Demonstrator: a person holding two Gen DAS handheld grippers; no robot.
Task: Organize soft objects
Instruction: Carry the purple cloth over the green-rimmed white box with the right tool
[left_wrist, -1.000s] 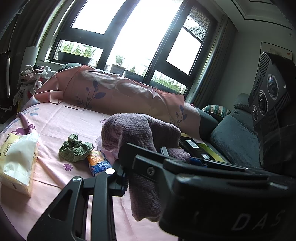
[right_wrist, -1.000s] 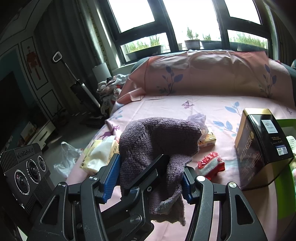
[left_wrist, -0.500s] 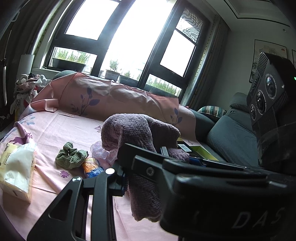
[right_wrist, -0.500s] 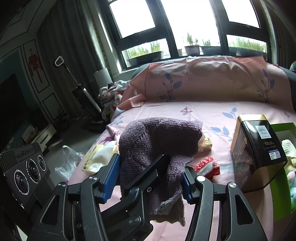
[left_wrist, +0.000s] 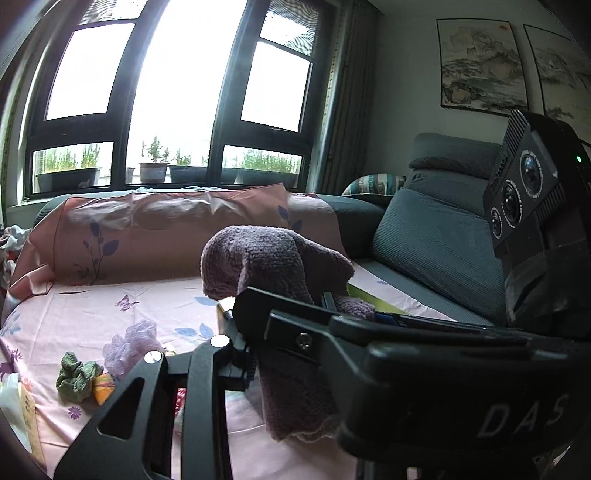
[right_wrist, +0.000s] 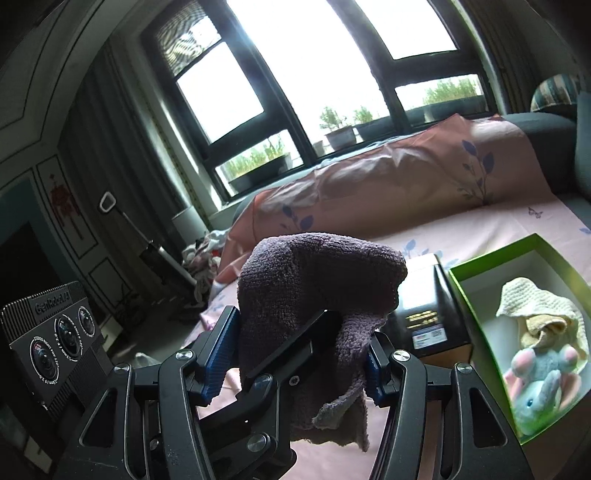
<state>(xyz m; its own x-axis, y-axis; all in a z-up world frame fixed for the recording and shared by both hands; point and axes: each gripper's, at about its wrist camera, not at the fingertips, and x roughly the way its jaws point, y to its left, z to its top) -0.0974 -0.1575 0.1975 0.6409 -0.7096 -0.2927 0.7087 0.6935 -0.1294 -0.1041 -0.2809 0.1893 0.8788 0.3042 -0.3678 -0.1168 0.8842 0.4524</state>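
Note:
A bunched purple towel (left_wrist: 273, 266) hangs in the air above the pink bedsheet (left_wrist: 74, 317), gripped from two sides. My left gripper (left_wrist: 280, 369) is shut on its lower fold; one finger is hidden behind the right gripper's black body (left_wrist: 424, 376). In the right wrist view the purple towel (right_wrist: 317, 273) sits between the blue pads (right_wrist: 219, 350) of my right gripper (right_wrist: 295, 358), which press on it, with a left gripper finger (right_wrist: 291, 347) crossing between. To the right lies an open green box (right_wrist: 495, 251) holding a cream knitted cloth (right_wrist: 535, 299) and a grey-pink plush toy (right_wrist: 539, 380).
A black tin (right_wrist: 424, 317) stands beside the green box. On the sheet to the left lie a green cloth (left_wrist: 77, 376), a lilac mesh puff (left_wrist: 129, 347), an orange packet (left_wrist: 103, 386) and a tissue pack (left_wrist: 14, 406). A grey sofa (left_wrist: 436, 236) borders the right.
Both grippers carried the towel together to the right and a little up. The small items slid left in view, and the green box with its cloth and plush came into view.

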